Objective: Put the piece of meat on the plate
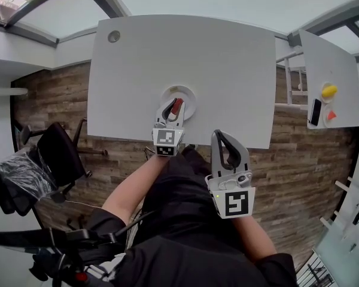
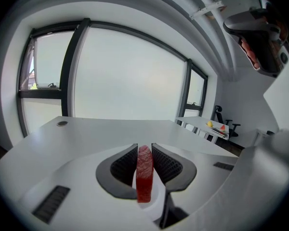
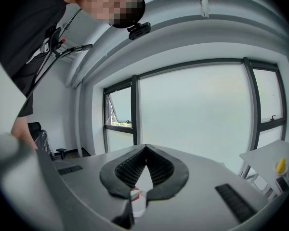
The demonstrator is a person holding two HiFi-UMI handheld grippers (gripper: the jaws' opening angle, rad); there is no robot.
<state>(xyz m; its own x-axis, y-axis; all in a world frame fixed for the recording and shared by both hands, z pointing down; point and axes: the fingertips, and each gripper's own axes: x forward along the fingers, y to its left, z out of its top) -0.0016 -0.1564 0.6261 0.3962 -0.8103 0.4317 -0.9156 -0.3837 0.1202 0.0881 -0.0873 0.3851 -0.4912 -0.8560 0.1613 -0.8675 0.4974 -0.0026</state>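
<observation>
The left gripper (image 1: 172,106) hides part of the plate (image 1: 189,95). The far yellow object (image 1: 329,91) is too small to name; the red object (image 1: 331,116) likewise.

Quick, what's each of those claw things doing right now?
Left gripper: closed on the piece of meat.
Right gripper: closed, empty.

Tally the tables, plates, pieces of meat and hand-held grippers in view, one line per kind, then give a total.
Tables: 2 (near table, side table)
Plate: 1
Piece of meat: 1
Hand-held grippers: 2 (left hand-held gripper, right hand-held gripper)
Total: 6
</observation>
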